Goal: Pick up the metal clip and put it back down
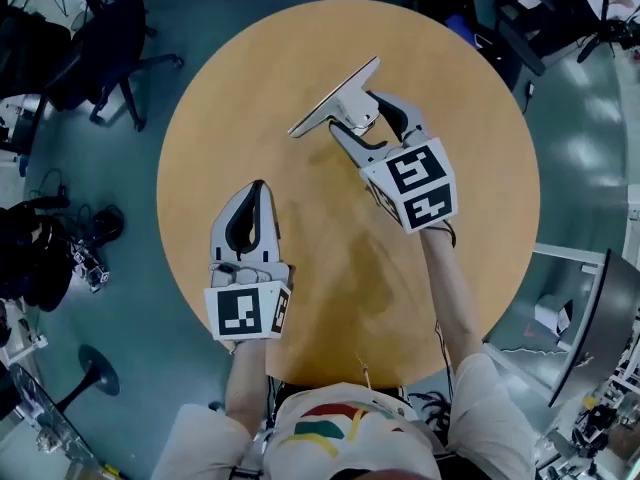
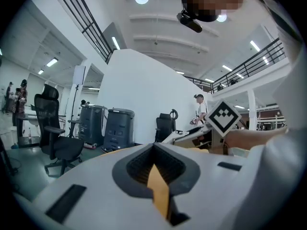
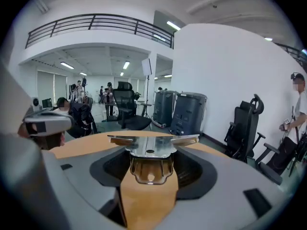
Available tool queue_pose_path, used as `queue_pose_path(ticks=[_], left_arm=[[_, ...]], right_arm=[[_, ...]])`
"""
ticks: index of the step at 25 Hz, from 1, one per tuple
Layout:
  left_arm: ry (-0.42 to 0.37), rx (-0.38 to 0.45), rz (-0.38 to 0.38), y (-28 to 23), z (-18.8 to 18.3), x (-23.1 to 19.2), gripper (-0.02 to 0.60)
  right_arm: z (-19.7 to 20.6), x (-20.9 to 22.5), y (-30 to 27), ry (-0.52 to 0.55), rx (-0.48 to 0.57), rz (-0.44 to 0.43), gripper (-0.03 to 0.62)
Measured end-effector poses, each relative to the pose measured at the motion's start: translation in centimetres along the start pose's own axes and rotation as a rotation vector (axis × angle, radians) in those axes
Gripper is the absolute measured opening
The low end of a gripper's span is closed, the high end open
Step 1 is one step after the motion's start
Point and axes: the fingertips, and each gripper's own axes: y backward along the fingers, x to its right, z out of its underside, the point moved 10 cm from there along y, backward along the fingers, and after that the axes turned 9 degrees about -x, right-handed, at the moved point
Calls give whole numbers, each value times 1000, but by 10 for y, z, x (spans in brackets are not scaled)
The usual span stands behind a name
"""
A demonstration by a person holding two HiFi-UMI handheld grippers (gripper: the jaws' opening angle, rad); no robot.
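The right gripper [image 1: 362,126], at upper centre of the head view, has its jaws clamped on the metal clip [image 1: 335,103]. The clip's wide flat end juts up-left past the fingertips, over the round wooden table [image 1: 330,298]. The left gripper [image 1: 256,190], at lower left, is closed and empty.

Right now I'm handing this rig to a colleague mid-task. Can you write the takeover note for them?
Right tool: shut on the metal clip. The clip juts out past the tips, tilted, and looks lifted clear of the round wooden table.
Left tool: shut with nothing in it, over the near left part of the table, apart from the clip.
Done: the clip has been picked up.
Left: lower the clip onto the table, open the right tool and draw it away.
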Motion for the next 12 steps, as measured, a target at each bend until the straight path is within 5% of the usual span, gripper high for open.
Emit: queue_pose_path(ticks=[12], left_arm=[[-38, 41, 57, 151, -62, 81, 44]], right_arm=[[-2, -91, 246, -141, 291, 146, 293]])
